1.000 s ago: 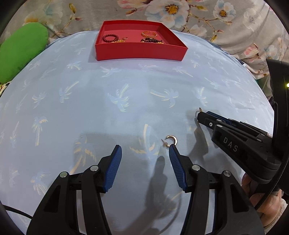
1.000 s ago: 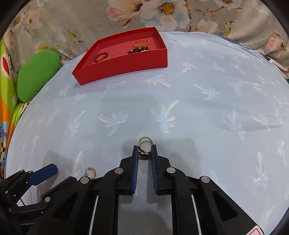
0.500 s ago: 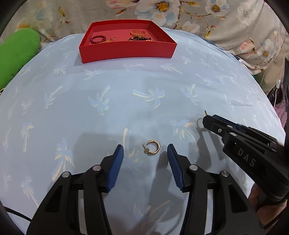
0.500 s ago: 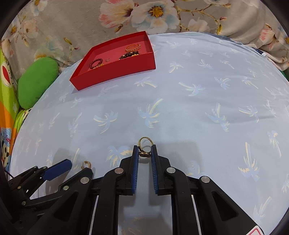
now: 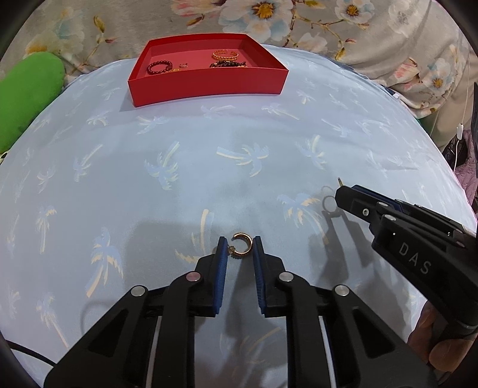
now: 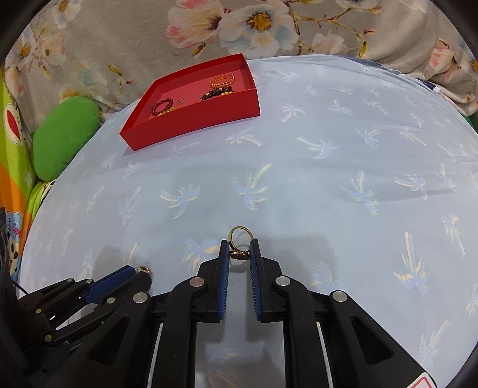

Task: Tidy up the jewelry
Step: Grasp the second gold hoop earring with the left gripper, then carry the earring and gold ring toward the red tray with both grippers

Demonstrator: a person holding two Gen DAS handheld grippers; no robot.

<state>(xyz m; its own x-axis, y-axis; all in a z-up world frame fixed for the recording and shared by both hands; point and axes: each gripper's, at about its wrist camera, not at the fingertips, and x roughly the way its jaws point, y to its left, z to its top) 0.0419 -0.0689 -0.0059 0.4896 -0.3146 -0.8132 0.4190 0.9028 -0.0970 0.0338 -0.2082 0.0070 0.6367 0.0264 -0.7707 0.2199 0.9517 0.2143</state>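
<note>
A gold hoop earring point(image 5: 242, 245) lies on the palm-print blue cloth between the blue pads of my left gripper point(image 5: 240, 247). Its jaws are closing, and both pads touch the hoop's sides. In the right wrist view, my right gripper point(image 6: 239, 249) is shut on a gold ring point(image 6: 240, 235) with a dark top, held just above the cloth. The left gripper's tips point(image 6: 140, 273) and the earring point(image 6: 145, 269) show at the lower left there. The red tray point(image 5: 209, 86) sits at the far side, holding a dark red bead bracelet point(image 5: 159, 67), a gold bangle point(image 5: 225, 55) and dark beads point(image 5: 228, 64).
A green cushion point(image 5: 27, 95) lies left of the tray, beyond the cloth's edge. Floral fabric point(image 5: 298, 27) runs behind the tray. The right gripper's body point(image 5: 418, 253) crosses the lower right, with a hand point(image 5: 433, 337) under it. Cables hang at the far right.
My left gripper shifted so the earring came between its fingers, and its jaws narrowed from wide apart onto the hoop. The right gripper kept its hold on the ring.
</note>
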